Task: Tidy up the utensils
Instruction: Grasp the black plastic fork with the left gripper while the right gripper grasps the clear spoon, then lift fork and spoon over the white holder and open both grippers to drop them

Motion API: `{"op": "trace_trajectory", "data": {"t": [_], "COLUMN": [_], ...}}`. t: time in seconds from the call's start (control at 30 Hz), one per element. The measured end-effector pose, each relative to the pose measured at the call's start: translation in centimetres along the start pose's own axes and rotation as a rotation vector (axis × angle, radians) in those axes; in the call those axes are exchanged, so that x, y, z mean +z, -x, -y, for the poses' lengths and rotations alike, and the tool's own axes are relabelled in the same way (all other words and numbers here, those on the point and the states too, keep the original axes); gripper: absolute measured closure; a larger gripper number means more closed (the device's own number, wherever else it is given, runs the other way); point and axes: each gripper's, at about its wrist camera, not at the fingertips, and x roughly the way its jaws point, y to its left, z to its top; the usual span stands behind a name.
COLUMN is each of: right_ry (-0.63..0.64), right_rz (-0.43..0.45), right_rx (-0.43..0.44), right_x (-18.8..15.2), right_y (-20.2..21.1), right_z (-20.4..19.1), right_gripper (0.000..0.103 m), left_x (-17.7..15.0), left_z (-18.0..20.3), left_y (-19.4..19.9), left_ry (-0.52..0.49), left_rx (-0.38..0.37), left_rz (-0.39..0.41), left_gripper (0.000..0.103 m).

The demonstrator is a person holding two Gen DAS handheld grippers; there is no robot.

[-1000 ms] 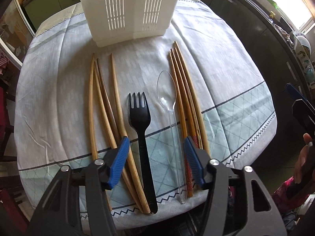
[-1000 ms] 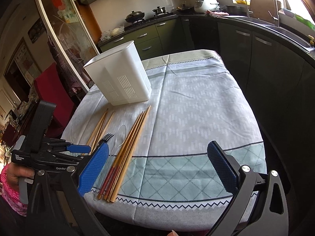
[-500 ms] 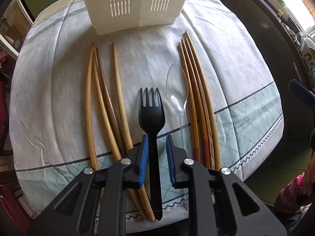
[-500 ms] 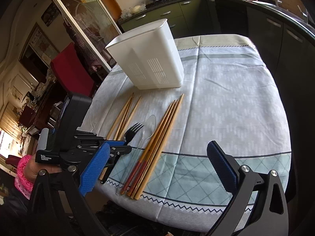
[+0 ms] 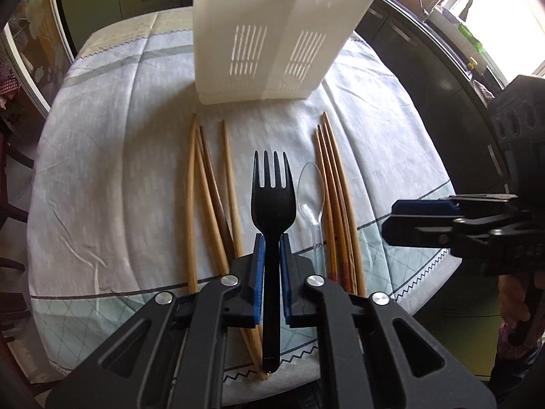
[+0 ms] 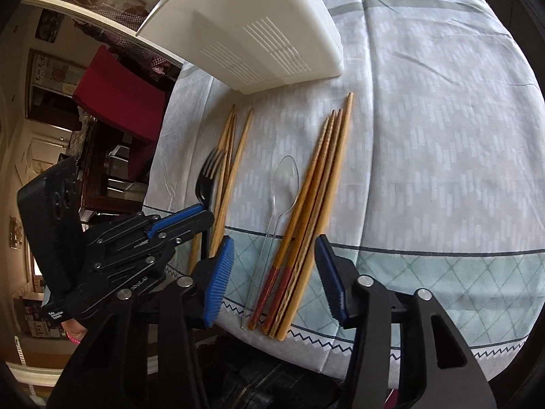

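**One fork held, eight chopsticks lying flat**

One black fork [image 5: 272, 201] is pinched by its handle between the blue pads of the left gripper [image 5: 271, 266], tines pointing at the white holder [image 5: 272, 34]. One clear spoon [image 5: 311, 197] lies on the table [image 5: 102, 170], just right of the fork. Four plain chopsticks [image 5: 207, 197] lie in a loose bunch on the left. Four more chopsticks [image 5: 335, 197] lie close together on the right, touching the spoon's side; some have red ends. The right gripper [image 6: 274, 279] hangs wide, holding nothing, over the near ends of the spoon and the red-ended bunch.
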Motion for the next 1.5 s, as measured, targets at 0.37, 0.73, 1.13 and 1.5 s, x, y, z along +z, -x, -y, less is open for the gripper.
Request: {"op": "trace_trajectory", "data": {"t": [0.37, 0.73, 1.13, 1.5], "right_ry": [-0.035, -0.055, 0.021, 0.124], "right_rz": [-0.114, -0.125, -0.010, 0.232], "right_rx": [-0.087, -0.190, -0.236, -0.092], "right_x": [2.2, 2.5, 2.1, 1.7], "right_y": [-6.1, -7.7, -8.5, 0.1], "right_z": [-2.0, -2.2, -4.7, -7.3], "right_gripper": [0.076, 0.091, 0.098, 0.098], "left_x": [-1.4, -2.2, -1.8, 2.4], "left_z": [-1.9, -1.9, -1.8, -0.9], "left_y": [6.2, 5.3, 5.7, 10.6], "left_ry": [0.001, -0.022, -0.018, -0.015], "left_rx": [0.038, 0.018, 0.043, 0.036], "left_rz": [0.185, 0.176, 0.198, 0.338], "left_gripper": [0.094, 0.094, 0.094, 0.094]}}
